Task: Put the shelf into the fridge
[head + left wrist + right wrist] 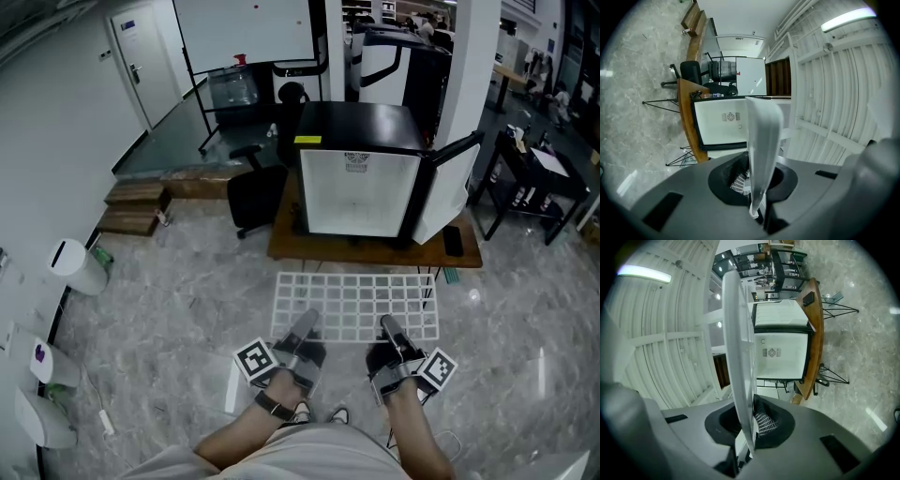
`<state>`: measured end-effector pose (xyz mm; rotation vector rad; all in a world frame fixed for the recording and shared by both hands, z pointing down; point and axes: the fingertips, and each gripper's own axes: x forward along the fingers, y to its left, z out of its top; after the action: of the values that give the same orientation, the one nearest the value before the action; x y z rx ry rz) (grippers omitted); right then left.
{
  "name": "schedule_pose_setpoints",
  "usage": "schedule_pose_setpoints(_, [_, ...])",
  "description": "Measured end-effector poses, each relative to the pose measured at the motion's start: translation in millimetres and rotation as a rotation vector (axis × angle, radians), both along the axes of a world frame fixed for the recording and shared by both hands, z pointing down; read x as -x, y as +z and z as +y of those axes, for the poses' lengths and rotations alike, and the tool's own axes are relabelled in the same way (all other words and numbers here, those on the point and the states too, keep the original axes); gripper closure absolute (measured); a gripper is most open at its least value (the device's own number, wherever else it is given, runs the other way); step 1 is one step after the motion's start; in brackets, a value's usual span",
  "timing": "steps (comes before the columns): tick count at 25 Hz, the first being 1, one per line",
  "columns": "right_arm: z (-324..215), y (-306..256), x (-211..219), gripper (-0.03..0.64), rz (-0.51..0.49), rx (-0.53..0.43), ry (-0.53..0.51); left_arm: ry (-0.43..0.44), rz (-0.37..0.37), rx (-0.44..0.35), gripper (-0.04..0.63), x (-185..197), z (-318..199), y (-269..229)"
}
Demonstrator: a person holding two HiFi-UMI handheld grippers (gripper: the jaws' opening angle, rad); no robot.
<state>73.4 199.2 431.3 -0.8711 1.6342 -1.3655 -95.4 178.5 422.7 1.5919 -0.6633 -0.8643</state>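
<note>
A white wire shelf (pixel 356 305) is held flat above the floor, in front of the fridge. My left gripper (pixel 306 324) is shut on its near left edge and my right gripper (pixel 388 328) is shut on its near right edge. The black mini fridge (pixel 361 178) stands on a low wooden table (pixel 375 253), its white inside facing me and its door (pixel 452 183) swung open to the right. In the left gripper view the shelf (pixel 762 145) runs edge-on out of the gripper (pixel 757 190) toward the fridge (pixel 726 124). The right gripper view shows the same: shelf (pixel 738 357), gripper (pixel 747 425), fridge (pixel 780 355).
A black office chair (pixel 253 192) stands left of the table. A dark phone (pixel 453 241) lies on the table's right end. A black cart (pixel 534 183) is at the right, wooden steps (pixel 136 206) and a white bin (pixel 80 267) at the left.
</note>
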Motion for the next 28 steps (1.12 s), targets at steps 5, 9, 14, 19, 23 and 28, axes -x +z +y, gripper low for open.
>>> schedule_pose_setpoints(5, [-3.1,-5.5,-2.2,0.571,-0.010,-0.003,0.000,-0.005,-0.007,-0.005,0.568,-2.5,-3.1,-4.6])
schedule_pose_setpoints(9, [-11.2,-6.4,-9.9,0.571,-0.010,0.004,-0.004,-0.011,-0.010,-0.013,0.568,-9.9,-10.9,-9.1])
schedule_pose_setpoints(14, [-17.8,-8.5,-20.7,0.571,-0.014,-0.004,-0.019,-0.028,-0.015,-0.020,0.568,-20.5,-14.8,-9.6])
schedule_pose_setpoints(19, [-25.7,-5.2,-29.4,0.571,-0.021,0.001,-0.029,-0.040,-0.019,-0.017,0.568,-29.5,-20.9,-7.5])
schedule_pose_setpoints(23, [-49.1,-3.2,-30.2,0.571,-0.021,0.006,-0.036,-0.042,-0.024,-0.014,0.568,-30.0,-44.5,-6.5])
schedule_pose_setpoints(28, [-63.6,-6.3,-28.1,0.571,-0.013,0.012,-0.040,-0.044,-0.020,0.001,0.568,-28.0,-58.7,-6.9])
